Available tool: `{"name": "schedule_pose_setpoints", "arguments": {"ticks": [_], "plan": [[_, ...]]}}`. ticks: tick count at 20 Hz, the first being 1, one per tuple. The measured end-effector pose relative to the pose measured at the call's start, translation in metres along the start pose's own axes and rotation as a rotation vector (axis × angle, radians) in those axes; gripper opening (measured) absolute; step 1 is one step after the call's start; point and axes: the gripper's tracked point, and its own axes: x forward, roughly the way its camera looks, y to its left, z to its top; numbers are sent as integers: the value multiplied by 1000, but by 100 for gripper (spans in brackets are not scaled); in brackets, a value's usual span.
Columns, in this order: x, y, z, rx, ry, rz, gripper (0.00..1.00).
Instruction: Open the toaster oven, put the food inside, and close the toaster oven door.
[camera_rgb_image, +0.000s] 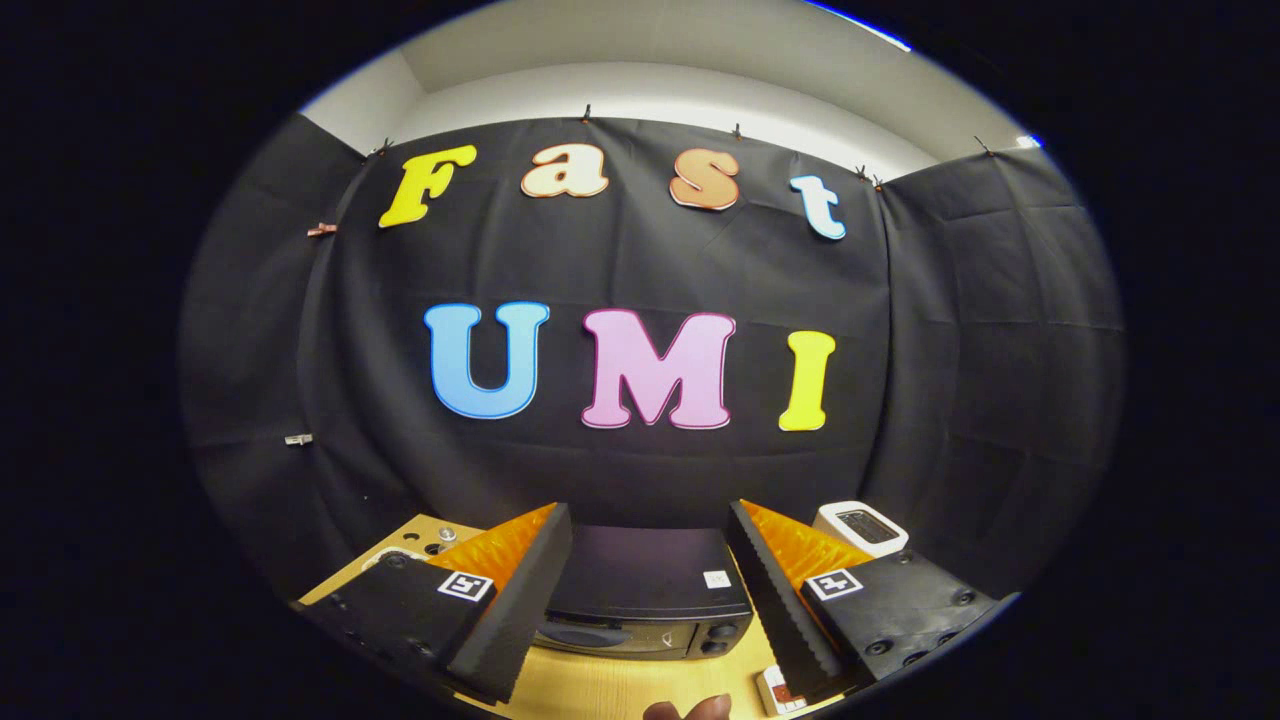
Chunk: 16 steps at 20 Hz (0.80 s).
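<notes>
The gripper (650, 600) is held above the wooden table (600, 690) with its fingers spread wide apart and nothing between them. The black toaster oven (645, 590) sits just beyond and between the fingers, its door closed and its knobs (715, 638) at its right end. A white toaster (860, 527) stands farther right. A small reddish food item (690, 710) lies nearest, below the oven.

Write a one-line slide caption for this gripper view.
Open gripper held above the table, fingers framing the closed black toaster oven just ahead.
</notes>
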Motion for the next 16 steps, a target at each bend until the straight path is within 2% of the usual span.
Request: {"name": "schedule_pose_setpoints", "arguments": {"ticks": [9,16], "plan": [[45,49,-110,25,159,13,97],[78,54,-192,9,346,-6,97]]}}
